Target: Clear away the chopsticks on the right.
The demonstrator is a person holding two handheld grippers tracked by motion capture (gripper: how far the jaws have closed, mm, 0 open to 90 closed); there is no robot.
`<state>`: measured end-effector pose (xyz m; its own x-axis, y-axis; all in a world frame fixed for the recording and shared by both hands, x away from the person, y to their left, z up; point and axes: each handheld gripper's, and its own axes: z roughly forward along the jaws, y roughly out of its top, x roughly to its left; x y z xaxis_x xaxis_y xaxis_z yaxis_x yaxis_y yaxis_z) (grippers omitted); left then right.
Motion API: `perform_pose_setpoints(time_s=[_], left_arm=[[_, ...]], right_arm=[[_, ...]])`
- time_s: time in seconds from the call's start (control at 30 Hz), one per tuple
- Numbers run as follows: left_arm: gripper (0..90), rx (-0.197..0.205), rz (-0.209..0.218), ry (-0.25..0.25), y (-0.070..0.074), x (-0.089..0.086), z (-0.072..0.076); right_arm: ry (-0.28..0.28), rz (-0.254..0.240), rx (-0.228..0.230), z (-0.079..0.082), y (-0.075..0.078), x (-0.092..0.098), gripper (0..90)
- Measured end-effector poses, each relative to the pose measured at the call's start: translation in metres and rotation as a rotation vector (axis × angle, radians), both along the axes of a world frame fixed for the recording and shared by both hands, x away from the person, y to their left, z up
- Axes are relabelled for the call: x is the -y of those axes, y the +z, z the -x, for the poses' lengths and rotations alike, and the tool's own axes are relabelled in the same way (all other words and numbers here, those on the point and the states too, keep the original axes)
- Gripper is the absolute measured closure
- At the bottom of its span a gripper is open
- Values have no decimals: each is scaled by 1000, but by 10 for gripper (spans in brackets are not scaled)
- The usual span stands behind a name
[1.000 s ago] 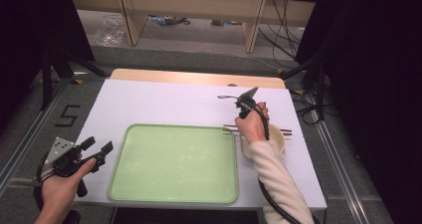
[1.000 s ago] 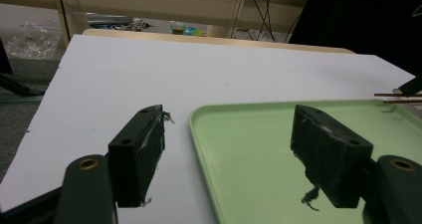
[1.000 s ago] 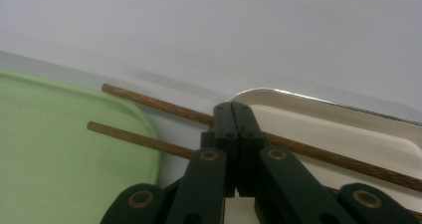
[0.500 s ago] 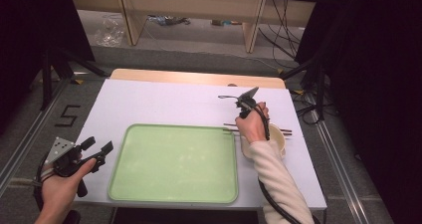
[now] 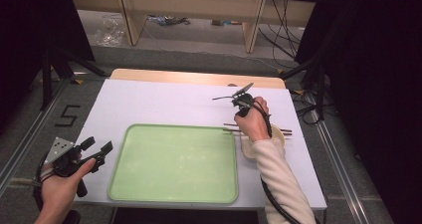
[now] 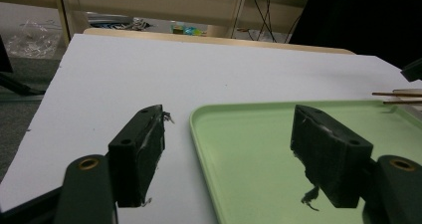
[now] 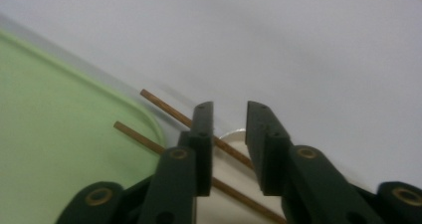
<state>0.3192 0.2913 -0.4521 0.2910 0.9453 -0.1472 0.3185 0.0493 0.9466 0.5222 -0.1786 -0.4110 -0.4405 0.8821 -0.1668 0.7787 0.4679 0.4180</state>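
Two chopsticks (image 5: pixel 256 130) lie side by side across the rim of a pale bowl (image 5: pixel 249 148) near the right edge of the white tabletop (image 5: pixel 164 102), their thin tips reaching to the right rim of the green tray (image 5: pixel 174 162). In the right gripper view the chopsticks (image 7: pixel 164 107) run slantwise from the tray's rounded corner (image 7: pixel 74 109) down past the black jaws, with a sliver of the bowl's rim (image 7: pixel 234 133) showing between the jaws.

The right gripper (image 5: pixel 238 95) is held above the chopsticks and the bowl in the high view, the sleeved forearm coming up from the front edge of the tabletop. Its jaws have just been opening and now stand a little apart; in the right gripper view (image 7: pixel 229 114) one chopstick passes behind the gap, but the pads do not press on it, and whether they touch it I cannot tell.

The left gripper (image 5: pixel 97 149) rests in the left hand (image 5: pixel 62 191) at the front left corner of the tabletop, just beside the tray's left rim. Its jaws are spread wide with nothing between them; in the left gripper view (image 6: pixel 229 144) they frame the near corner of the tray (image 6: pixel 209 119), one jaw over the white tabletop (image 6: pixel 149 74) and the other over the green surface. The chopstick tips (image 6: pixel 398 93) show at the far right of that view.
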Motion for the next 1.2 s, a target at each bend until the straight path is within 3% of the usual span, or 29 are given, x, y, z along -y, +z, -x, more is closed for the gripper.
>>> perform_pose_setpoints(time_s=[0.03,0.07,0.1,0.13,0.17,0.2,0.3,0.37,0.47,0.57,0.83,1.2], left_arm=[[293,1,-5,-1,0,0,0],[293,0,-3,-1,0,0,0],[293,0,-2,-1,0,0,0],[293,-2,2,-2,0,0,0],[293,-2,2,-2,0,0,0],[293,-2,3,-3,0,0,0],[293,3,-14,-10,0,-1,-1],[293,2,-10,-12,0,0,-1],[293,-2,11,-7,0,1,0],[293,-3,15,-7,0,1,-1],[293,1,12,-7,0,0,0],[295,-1,13,-8,0,0,0]], right_arm=[[72,28,17,1,3,-1,697],[173,89,56,2,7,-5,640],[173,89,56,2,7,-5,640],[315,196,83,2,8,-7,607],[315,196,83,2,8,-7,607],[359,223,76,2,8,-8,592],[506,351,24,-2,6,-8,576],[514,372,20,-3,5,-8,576],[589,419,1,-8,2,-7,584],[662,453,-50,-9,-5,-13,594],[692,474,-114,-11,-18,-23,623],[726,477,-139,-14,-28,-32,660]])
